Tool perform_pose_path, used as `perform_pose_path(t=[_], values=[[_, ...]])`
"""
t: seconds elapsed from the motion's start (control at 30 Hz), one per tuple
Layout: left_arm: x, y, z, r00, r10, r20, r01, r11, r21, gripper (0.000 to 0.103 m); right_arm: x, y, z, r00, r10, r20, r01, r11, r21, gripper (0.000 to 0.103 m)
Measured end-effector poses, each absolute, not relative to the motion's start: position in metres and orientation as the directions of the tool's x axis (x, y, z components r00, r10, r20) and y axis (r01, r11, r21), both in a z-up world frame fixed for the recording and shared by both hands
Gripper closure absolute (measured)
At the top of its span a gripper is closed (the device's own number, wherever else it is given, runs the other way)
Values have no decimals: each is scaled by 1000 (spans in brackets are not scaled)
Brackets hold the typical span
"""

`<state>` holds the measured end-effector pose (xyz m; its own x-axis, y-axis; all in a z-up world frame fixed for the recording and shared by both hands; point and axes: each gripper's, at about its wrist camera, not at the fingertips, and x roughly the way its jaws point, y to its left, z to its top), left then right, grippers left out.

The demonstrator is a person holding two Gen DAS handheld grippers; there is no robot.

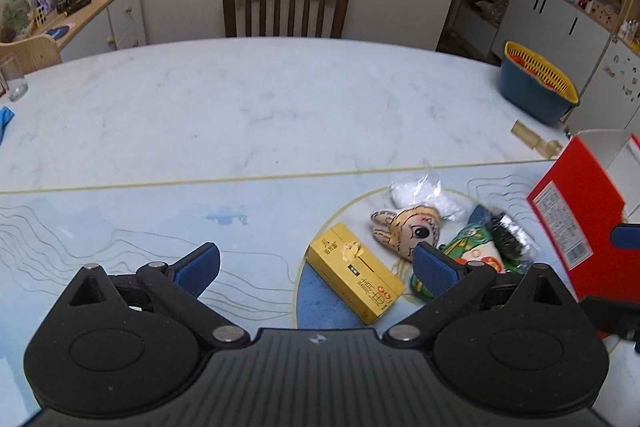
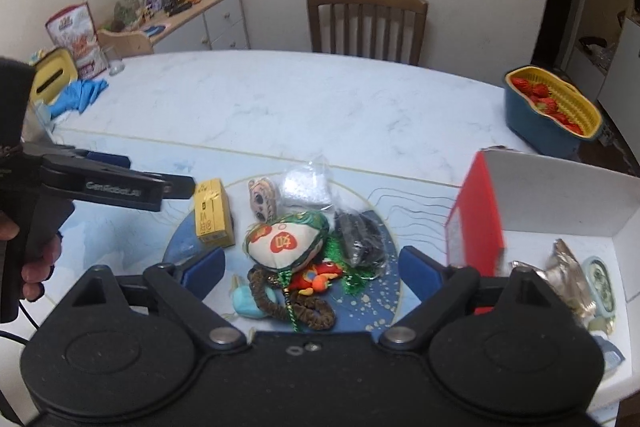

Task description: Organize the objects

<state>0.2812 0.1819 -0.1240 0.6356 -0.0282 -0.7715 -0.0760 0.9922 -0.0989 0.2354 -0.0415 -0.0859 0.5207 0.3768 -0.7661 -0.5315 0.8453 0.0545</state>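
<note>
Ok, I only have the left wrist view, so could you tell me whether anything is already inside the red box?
Observer: Yes, the red box holds a crumpled foil packet and a pale green oval item.
Operator: Thanks. What is in the basket?
Observer: Red pieces, possibly strawberries.
Operator: Is anything hidden behind my fingers?
Observer: A blue plush and a coiled brown cord lie on the near side of the pouch.

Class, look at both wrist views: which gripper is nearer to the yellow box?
Left. The left gripper hangs just beside the yellow box; the right gripper is open over the plush pile, farther from it.
</note>
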Motion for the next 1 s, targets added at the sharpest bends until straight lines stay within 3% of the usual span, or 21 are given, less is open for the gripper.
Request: perform_pose_path(t=[0.3, 0.77, 0.83, 1.0], values=[[301, 177, -149, 595, -52, -802, -86, 988, -128, 0, 242, -4, -113, 481, 365, -797, -625, 780, -19, 21], [309, 181, -174, 573, -63, -817, -119, 980, -158, 1, 270, 15, -146, 470, 354, -808, -640, 768, -36, 26], [309, 180, -174, 579, -63, -813, -121, 979, -163, 6, 271, 15, -150, 477, 346, -808, -641, 766, -51, 27], [308, 170, -171, 590, -77, -804, -92, 983, -161, 30, 274, 15, -155, 494, 346, -798, -637, 768, -62, 31]])
